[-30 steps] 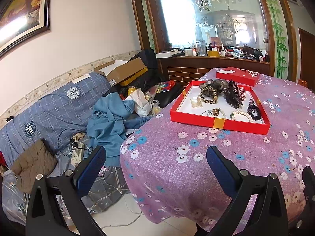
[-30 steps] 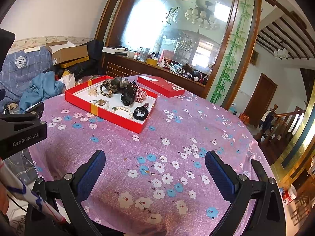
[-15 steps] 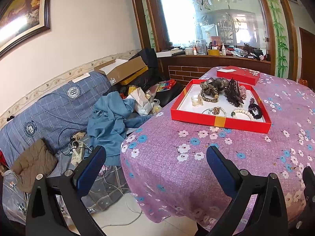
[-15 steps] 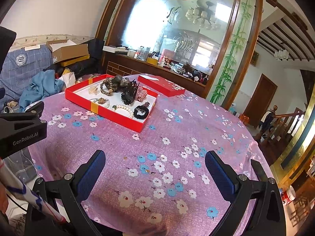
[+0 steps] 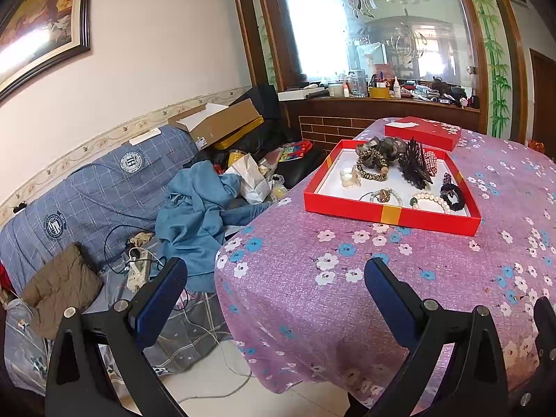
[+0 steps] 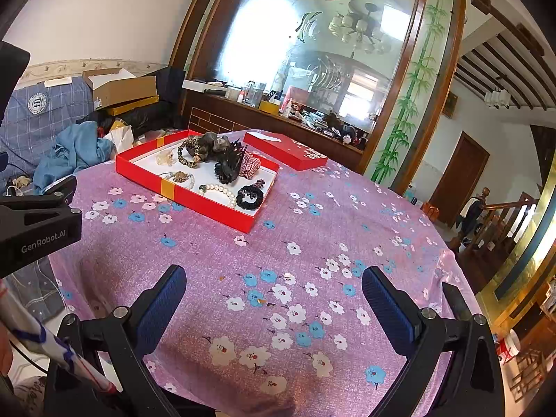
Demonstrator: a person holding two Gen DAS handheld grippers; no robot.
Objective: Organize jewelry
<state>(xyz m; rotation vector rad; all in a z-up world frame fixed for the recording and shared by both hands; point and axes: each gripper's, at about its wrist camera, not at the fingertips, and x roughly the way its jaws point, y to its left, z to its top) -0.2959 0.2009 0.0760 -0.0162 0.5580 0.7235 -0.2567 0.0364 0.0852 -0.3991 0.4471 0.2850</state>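
Observation:
An open red box (image 5: 389, 214) (image 6: 194, 196) sits on the purple flowered tablecloth. It holds a pearl bracelet (image 5: 431, 198) (image 6: 219, 189), a black scrunchie (image 5: 451, 196) (image 6: 249, 197), a black claw clip (image 5: 415, 166) (image 6: 227, 165), a gold-black bracelet (image 5: 371, 166) (image 6: 187, 156) and other pieces. Its red lid (image 5: 422, 132) (image 6: 285, 151) lies behind it. My left gripper (image 5: 274, 281) is open and empty near the table's front left edge. My right gripper (image 6: 272, 290) is open and empty over the cloth, well short of the box.
The round table (image 6: 312, 243) drops off at its left edge (image 5: 229, 278). A cluttered blue sofa (image 5: 87, 201) with clothes and a cardboard box (image 5: 219, 121) stands to the left. A wooden ledge (image 5: 382, 104) with bottles is behind. The left gripper's body (image 6: 34, 229) shows in the right wrist view.
Both grippers have drifted slightly; the box sits a little further off in both views. Both stay open and empty.

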